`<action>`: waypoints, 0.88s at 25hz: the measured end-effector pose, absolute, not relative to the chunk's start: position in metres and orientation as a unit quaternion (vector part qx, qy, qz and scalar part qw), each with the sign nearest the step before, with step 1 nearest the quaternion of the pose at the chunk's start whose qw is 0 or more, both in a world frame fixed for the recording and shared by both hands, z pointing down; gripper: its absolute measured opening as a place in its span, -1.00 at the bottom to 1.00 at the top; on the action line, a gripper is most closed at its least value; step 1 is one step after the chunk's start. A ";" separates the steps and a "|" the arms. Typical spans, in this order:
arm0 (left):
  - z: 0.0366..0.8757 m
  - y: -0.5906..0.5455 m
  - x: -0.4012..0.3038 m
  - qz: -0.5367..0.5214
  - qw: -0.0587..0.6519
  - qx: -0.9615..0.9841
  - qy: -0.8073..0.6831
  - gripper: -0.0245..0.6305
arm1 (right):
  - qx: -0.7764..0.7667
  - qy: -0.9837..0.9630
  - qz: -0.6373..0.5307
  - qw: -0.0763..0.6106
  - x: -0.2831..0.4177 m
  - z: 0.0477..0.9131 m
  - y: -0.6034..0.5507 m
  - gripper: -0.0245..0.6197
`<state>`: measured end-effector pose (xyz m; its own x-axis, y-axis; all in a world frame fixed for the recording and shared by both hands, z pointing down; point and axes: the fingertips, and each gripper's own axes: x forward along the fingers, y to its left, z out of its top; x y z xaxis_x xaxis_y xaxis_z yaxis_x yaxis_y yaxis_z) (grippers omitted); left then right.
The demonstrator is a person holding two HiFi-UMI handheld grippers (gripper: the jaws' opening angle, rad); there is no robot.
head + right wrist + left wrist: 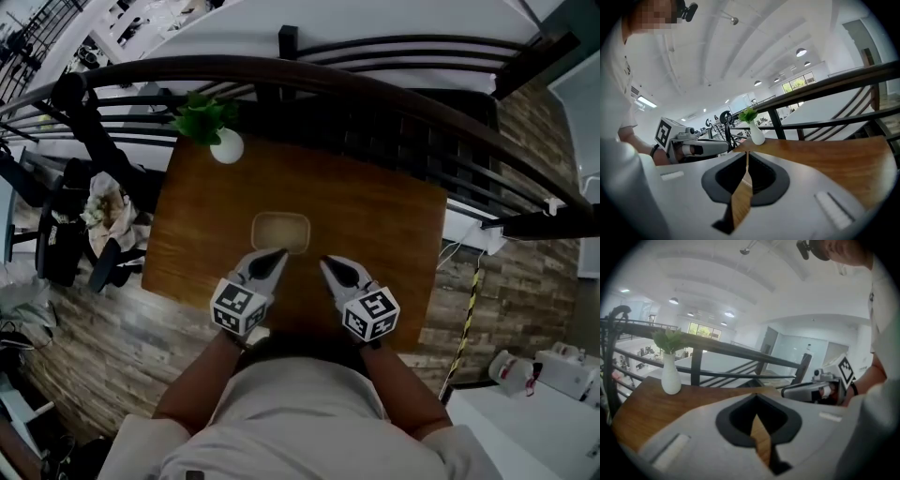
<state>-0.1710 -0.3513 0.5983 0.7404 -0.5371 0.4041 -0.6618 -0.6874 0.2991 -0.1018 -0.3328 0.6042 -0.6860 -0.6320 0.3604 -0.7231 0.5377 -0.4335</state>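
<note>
Wooden table (394, 225) by a dark railing (375, 80), vase (227, 146) at 11 o'clock. Left gripper (278, 254) and right gripper (327, 262) clenched, empty; tan dish (280, 232) at their 12 o'clock, head view only; ceiling lights (673, 300) in gripper views only

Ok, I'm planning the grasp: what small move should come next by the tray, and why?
Likely open the fingers of the left gripper. It and the right gripper are both shut and empty, tips at the near edge of the tan tray on the table, so neither could take its rim as they stand.
</note>
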 end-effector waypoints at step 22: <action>0.710 -0.354 -0.159 0.189 0.281 0.883 -0.325 -0.92 | 0.319 -0.846 0.410 0.119 -0.106 0.745 -0.346 -0.63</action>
<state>-0.1594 -0.3544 0.7101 0.7165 -0.4681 0.5173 -0.6810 -0.6302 0.3730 -0.1060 -0.3461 0.7451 -0.7676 -0.4428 0.4635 -0.6381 0.4592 -0.6181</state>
